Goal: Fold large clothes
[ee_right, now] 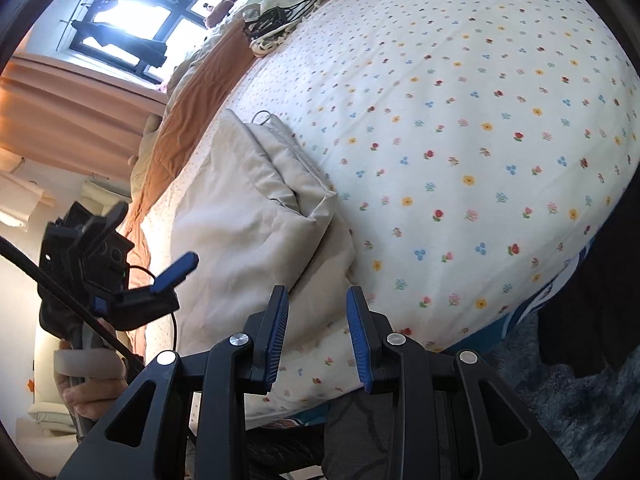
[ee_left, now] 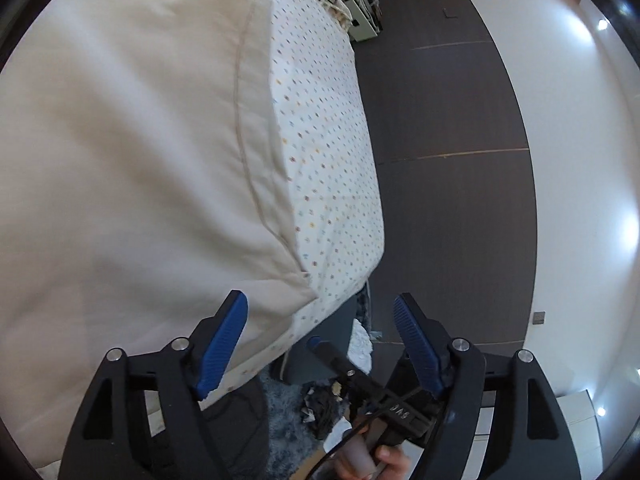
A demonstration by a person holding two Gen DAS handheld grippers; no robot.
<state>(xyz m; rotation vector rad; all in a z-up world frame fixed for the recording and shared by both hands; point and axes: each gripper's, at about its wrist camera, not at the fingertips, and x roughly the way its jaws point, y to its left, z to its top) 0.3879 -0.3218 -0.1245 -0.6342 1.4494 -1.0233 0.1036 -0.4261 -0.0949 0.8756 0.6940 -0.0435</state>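
Note:
A large beige garment (ee_left: 132, 184) lies spread on the flowered bed sheet (ee_left: 324, 152), its hemmed edge running down to a corner near the bed's edge. My left gripper (ee_left: 320, 296) hovers open just before that corner, with nothing between its blue pads. In the right wrist view the same garment (ee_right: 248, 216) shows a folded, bunched part on the sheet (ee_right: 460, 128). My right gripper (ee_right: 317, 292) stands partly open at the garment's near edge and pinches nothing. One of the left gripper's fingers (ee_right: 178, 266) shows at the left, with a hand (ee_right: 88, 384) on its handle.
An orange blanket (ee_right: 180, 132) and a black cable bundle (ee_right: 272, 20) lie at the bed's far end, below a window (ee_right: 132, 20). A dark wood-grain surface (ee_left: 440, 160) borders the bed. A blue-grey shaggy rug (ee_right: 568, 408) and dark clothing (ee_right: 600, 280) are beside the bed.

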